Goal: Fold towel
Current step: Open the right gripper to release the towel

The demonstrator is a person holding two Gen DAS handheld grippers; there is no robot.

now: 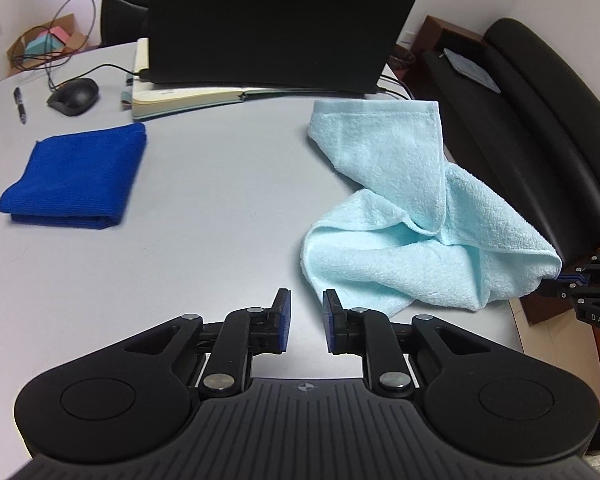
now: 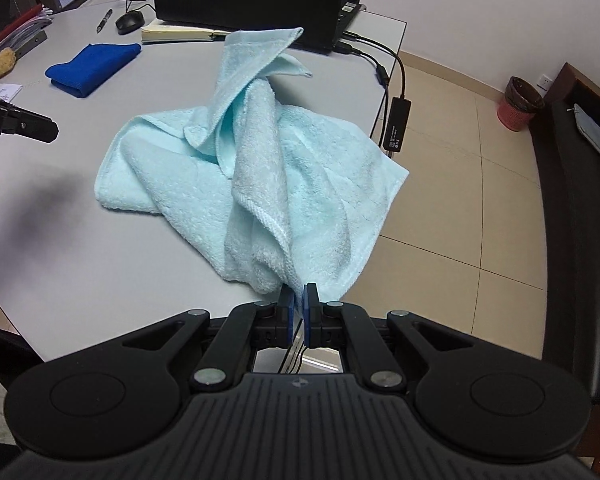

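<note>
The light-blue towel (image 2: 256, 152) lies crumpled by the worktop's (image 1: 204, 208) right edge, its long axis running away from the right tongs (image 2: 299, 312), which are clenched on its near corner. The left tongs (image 1: 305, 322) hover released just beside its near-left hem, the towel ahead to their right.

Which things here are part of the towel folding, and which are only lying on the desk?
Part of the job:
light blue towel, crumpled
right gripper, shut on its near corner
left gripper, open, empty

Just lying about:
folded dark blue cloth
mouse
pen
open notebook
laptop
</note>
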